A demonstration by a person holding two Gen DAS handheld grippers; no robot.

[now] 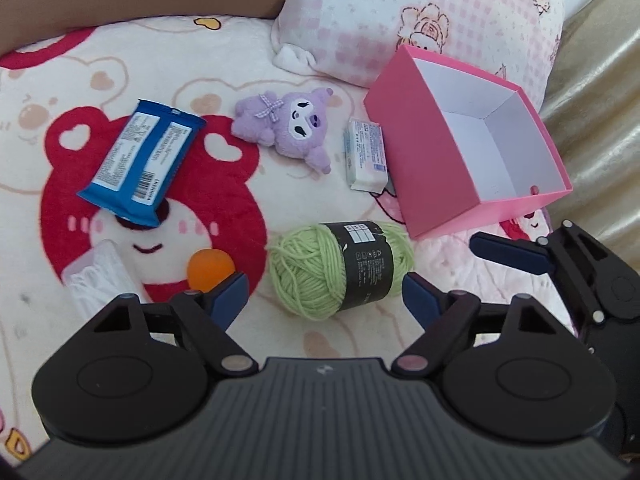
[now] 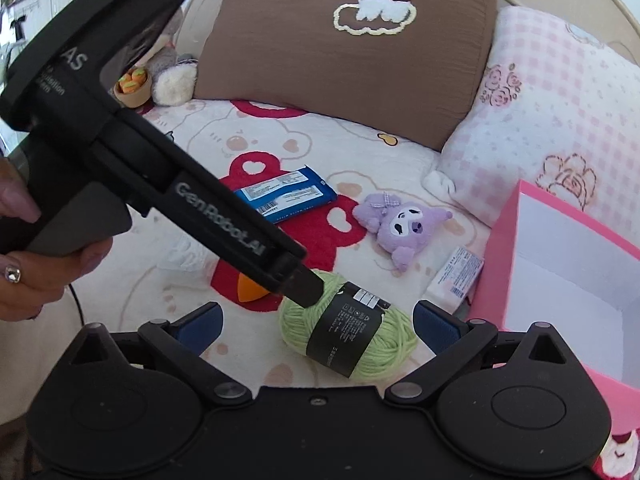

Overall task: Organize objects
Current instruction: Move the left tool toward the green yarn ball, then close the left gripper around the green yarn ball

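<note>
Task barely begun, by look of it: pink box [image 1: 424,160] empty, open on bed blanket [image 1: 280,60]. All items outside it: green yarn ball [image 1: 340,268], purple plush [image 1: 288,124], blue packet [image 1: 140,156], orange ball [image 1: 210,270], small white pack [image 1: 366,156] touching box wall, clear wrapped pack [image 1: 96,276].

Left gripper [image 1: 324,296] jaws apart, flanking yarn, no contact visible. Right gripper [image 2: 316,326] jaws apart, empty, yarn ahead.

Left to do: everything into box.
</note>
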